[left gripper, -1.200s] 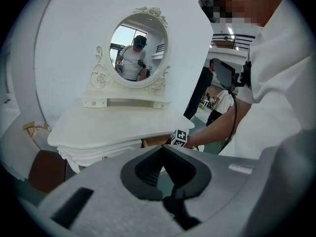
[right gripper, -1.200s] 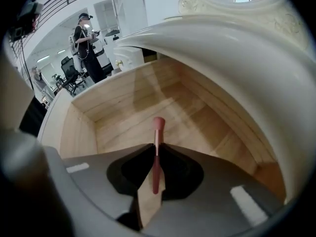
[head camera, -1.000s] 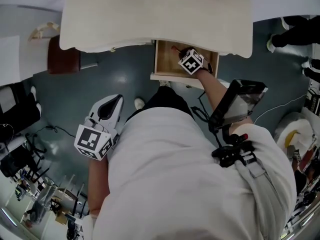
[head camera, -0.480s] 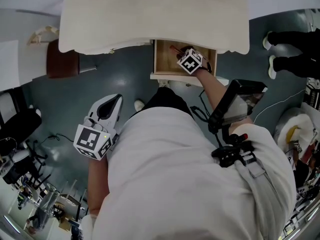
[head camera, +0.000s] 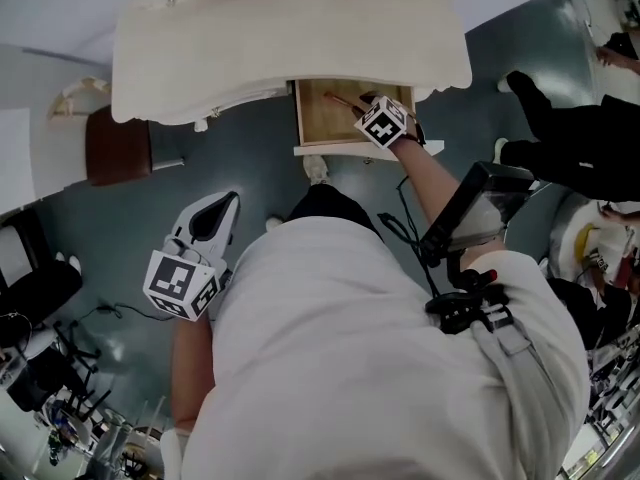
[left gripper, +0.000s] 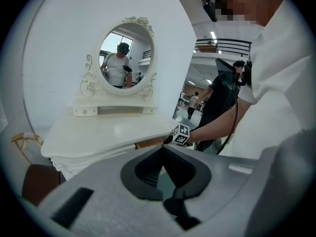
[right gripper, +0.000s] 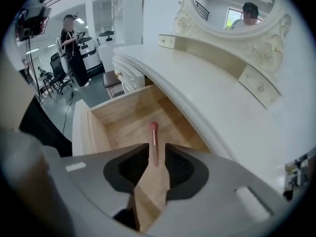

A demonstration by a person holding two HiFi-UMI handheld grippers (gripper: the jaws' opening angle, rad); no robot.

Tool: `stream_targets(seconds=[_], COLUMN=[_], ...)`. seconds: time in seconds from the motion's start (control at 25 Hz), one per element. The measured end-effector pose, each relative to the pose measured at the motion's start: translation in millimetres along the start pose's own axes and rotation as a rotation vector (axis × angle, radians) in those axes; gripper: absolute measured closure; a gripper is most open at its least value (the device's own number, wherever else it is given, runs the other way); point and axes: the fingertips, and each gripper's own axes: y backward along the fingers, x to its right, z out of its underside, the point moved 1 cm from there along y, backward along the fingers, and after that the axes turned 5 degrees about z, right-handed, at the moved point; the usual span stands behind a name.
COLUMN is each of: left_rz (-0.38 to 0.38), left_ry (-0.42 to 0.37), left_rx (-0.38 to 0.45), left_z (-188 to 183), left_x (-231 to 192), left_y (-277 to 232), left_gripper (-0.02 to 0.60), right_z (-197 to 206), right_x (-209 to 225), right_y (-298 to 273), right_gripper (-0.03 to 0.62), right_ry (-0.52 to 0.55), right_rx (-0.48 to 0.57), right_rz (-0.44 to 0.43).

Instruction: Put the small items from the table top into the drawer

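Note:
The wooden drawer (head camera: 345, 150) stands pulled out under the white dressing table (head camera: 290, 38). My right gripper (head camera: 352, 105) reaches into it from the front. A thin stick with a pink tip (right gripper: 153, 132) lies on the drawer's floor (right gripper: 123, 127), its near end in the gap between the jaws of my right gripper (right gripper: 157, 149). The jaws are closing, and the pads stand clear of the stick. In the head view the stick (head camera: 338, 98) shows just left of the marker cube. My left gripper (head camera: 213, 220) hangs low by the person's left hip, shut and holding nothing; it (left gripper: 160, 149) faces the table.
A brown stool (head camera: 115, 146) stands left of the table. An oval mirror (left gripper: 123, 58) sits on the table's back. Another person in dark clothes (head camera: 570, 138) stands close at the right. A dark device (head camera: 475, 208) hangs on the wearer's chest.
The right gripper has stayed over the drawer, and more of the stick now shows left of it. The dark-clothed person at the right has come nearer. The left gripper has kept its place.

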Motion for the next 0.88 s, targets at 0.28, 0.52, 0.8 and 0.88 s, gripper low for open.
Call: stream_targets(seconds=[0.28, 0.52, 0.8, 0.88], left_rz=[0.056, 0.083, 0.113, 0.117], left_ry=[-0.031, -0.066, -0.124, -0.127], left_rx=[0.027, 0.023, 0.029, 0.024], left_z=[29, 58, 102, 113], left_x=[13, 19, 46, 50], left_y=[20, 48, 105, 113], left_gripper=[0.58, 0.58, 0.58, 0.58], right_z=[24, 32, 18, 14], right_x=[-10, -51, -160, -184], right_y=[49, 87, 142, 153], right_gripper=[0.545, 0.592, 0.593, 0.592], right_ry=[-0.088, -0.161, -0.207, -0.209], right_rx=[0.032, 0.043, 0.122, 0.142], right_rz=[0.107, 0.138, 0.102, 0.086])
